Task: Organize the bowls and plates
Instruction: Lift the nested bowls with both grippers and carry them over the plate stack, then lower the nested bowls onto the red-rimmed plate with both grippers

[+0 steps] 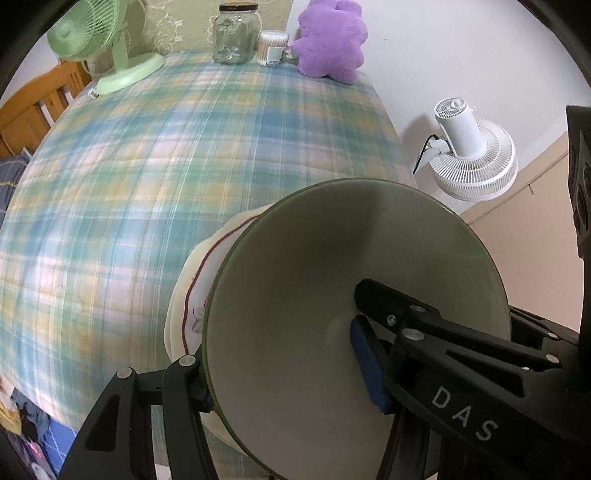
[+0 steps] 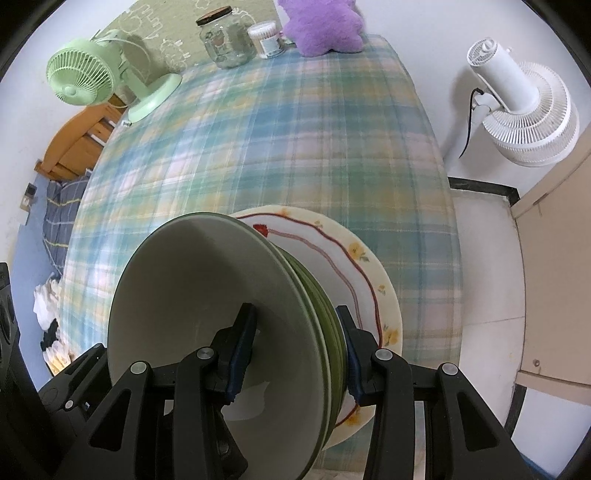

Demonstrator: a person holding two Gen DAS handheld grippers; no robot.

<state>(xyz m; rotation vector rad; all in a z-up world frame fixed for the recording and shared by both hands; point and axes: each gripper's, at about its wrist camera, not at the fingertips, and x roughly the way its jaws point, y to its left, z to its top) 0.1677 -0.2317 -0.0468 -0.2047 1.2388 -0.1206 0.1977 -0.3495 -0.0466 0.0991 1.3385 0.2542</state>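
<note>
A stack of green bowls (image 2: 207, 295) with pale insides hangs tilted just above a cream plate (image 2: 354, 258) edged with a red wavy line and yellow flowers, which lies on the plaid tablecloth. My right gripper (image 2: 295, 363) is shut on the stack's near rim, one pad inside the top bowl and the other against the green outer wall. In the left wrist view the same bowls (image 1: 314, 277) fill the lower right. My left gripper (image 1: 288, 380) is shut on the rim, its right finger inside and its left finger outside. The plate (image 1: 195, 280) peeks out behind.
At the table's far edge stand a green desk fan (image 2: 85, 74), a glass jar (image 2: 225, 37), a tub of cotton swabs (image 2: 266, 35) and a purple plush toy (image 2: 321, 26). A white fan (image 2: 524, 107) sits on the floor to the right. The plaid tablecloth (image 2: 277, 140) stretches beyond the plate.
</note>
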